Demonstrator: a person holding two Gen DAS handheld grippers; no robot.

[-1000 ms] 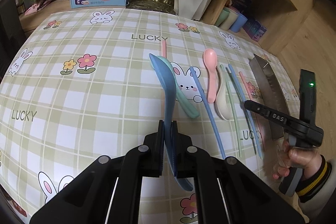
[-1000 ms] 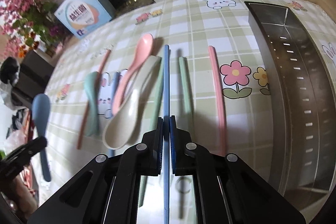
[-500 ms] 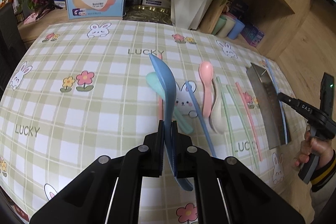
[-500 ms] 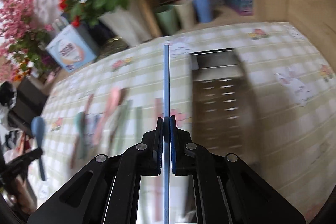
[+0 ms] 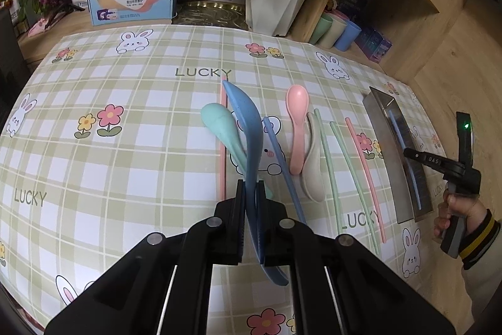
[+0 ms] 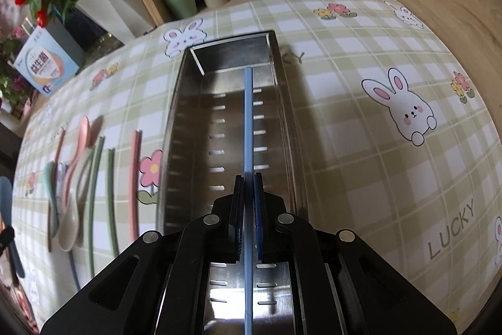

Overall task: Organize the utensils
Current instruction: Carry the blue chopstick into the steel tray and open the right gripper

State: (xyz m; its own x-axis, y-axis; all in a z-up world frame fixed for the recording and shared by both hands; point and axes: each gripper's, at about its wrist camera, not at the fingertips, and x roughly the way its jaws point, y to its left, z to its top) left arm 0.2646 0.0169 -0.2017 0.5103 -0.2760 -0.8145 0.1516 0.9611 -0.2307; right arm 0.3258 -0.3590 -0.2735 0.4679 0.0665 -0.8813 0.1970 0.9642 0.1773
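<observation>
slim blue chopstick [image 6: 248, 127], slotted steel tray [image 6: 175, 127]

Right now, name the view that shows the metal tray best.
The right wrist view: the tray fills the middle, open top and slotted floor plain, a blue chopstick held over it. The left wrist view shows it small and slanted at the right edge.
</observation>
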